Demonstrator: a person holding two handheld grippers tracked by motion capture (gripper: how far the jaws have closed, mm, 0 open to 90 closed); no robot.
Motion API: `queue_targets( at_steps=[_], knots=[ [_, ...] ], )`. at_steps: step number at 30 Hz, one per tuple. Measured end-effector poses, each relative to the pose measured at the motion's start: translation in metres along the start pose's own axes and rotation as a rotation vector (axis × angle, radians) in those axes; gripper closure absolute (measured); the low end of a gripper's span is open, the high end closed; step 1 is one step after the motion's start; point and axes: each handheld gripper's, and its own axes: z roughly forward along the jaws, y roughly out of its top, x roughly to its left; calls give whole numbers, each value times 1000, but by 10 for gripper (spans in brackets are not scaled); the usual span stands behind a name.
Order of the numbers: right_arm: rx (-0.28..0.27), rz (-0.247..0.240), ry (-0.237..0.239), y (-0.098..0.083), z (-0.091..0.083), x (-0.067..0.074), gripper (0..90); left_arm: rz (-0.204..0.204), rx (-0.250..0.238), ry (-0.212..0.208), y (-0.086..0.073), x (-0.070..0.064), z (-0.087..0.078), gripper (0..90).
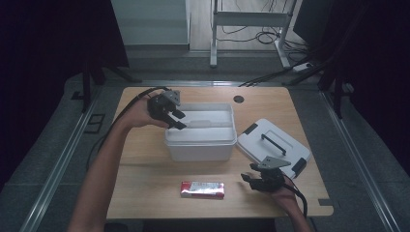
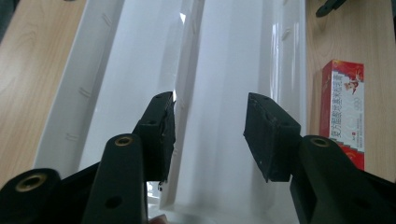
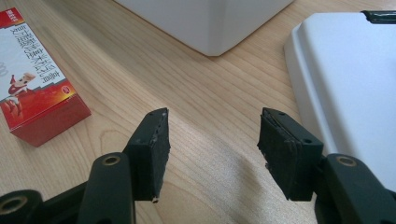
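Note:
A white plastic bin (image 1: pixel 200 147) stands mid-table. My left gripper (image 1: pixel 176 120) hangs over the bin's left end, pointing into it, jaws open. In the left gripper view the gripper (image 2: pixel 210 135) looks down on the bin's white inside (image 2: pixel 233 70), where a long white ridge (image 2: pixel 184 93) runs past the left pad; nothing sits between the pads. My right gripper (image 1: pixel 247 180) rests low at the front right, open and empty (image 3: pixel 212 149). A red carton (image 1: pixel 202 189) lies flat at the table's front, left of that gripper (image 3: pixel 32 88) and beside the bin (image 2: pixel 343 112).
The bin's white lid (image 1: pixel 261 150) with a black handle (image 1: pixel 273 143) lies flat to the right of the bin, close to my right gripper (image 3: pixel 345 84). A round cable hole (image 1: pixel 238 99) is at the table's back edge. Bare wood lies left of the bin.

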Motion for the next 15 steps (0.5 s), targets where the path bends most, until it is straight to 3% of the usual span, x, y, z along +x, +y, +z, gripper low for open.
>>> queue_targets(
  at_steps=[9, 15],
  knots=[
    [6, -8, 3, 0, 2, 2, 422, 14, 75, -44, 19, 11, 21, 587],
    [6, -8, 2, 0, 2, 1, 423, 23, 112, -51, 29, 17, 32, 620]
  ],
)
